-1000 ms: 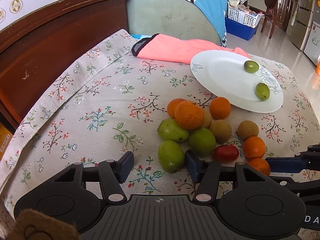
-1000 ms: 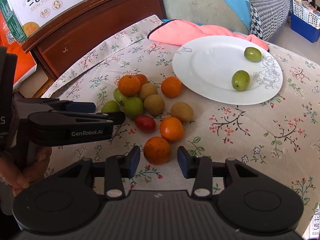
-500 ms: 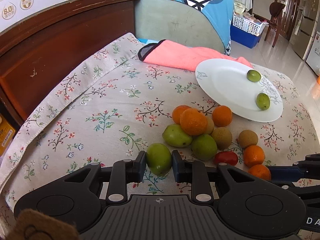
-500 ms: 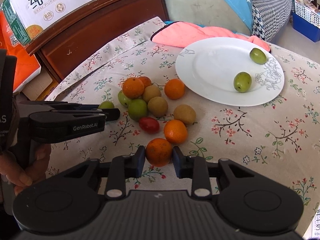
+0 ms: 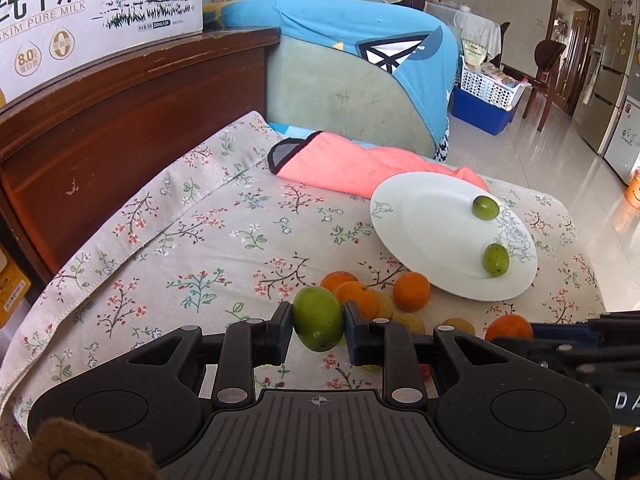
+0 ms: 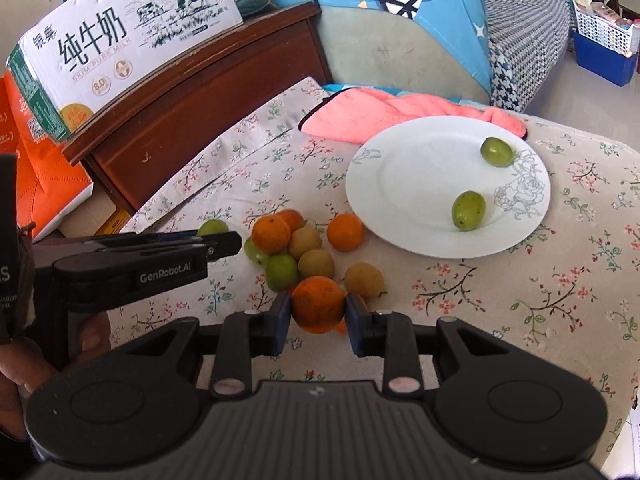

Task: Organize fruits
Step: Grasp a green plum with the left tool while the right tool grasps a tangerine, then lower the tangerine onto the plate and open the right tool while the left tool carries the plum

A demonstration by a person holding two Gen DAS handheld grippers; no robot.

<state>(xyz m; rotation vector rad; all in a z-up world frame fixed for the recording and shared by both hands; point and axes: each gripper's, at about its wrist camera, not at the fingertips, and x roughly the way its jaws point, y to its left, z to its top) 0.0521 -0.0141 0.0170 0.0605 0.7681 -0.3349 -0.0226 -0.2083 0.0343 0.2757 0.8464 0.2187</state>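
Observation:
My left gripper (image 5: 317, 326) is shut on a green fruit (image 5: 318, 318) and holds it above the floral cloth. My right gripper (image 6: 318, 308) is shut on an orange (image 6: 318, 304), lifted over the fruit pile. The pile (image 6: 296, 244) holds oranges, green fruits and brown fruits beside a white plate (image 6: 404, 176). The plate also shows in the left wrist view (image 5: 424, 224). Two green fruits (image 6: 468, 210) (image 6: 497, 152) lie on the plate. The left gripper shows at the left of the right wrist view (image 6: 224, 242).
A pink towel (image 6: 400, 116) lies behind the plate. A dark wooden cabinet (image 6: 192, 100) with a milk carton box (image 6: 120, 36) stands at the left. A sofa with blue cloth (image 5: 360, 64) is behind. The cloth's edge drops off at the right.
Both grippers closed on their fruits and lifted them: the left took the green fruit, the right the orange. Both views rose and tilted up.

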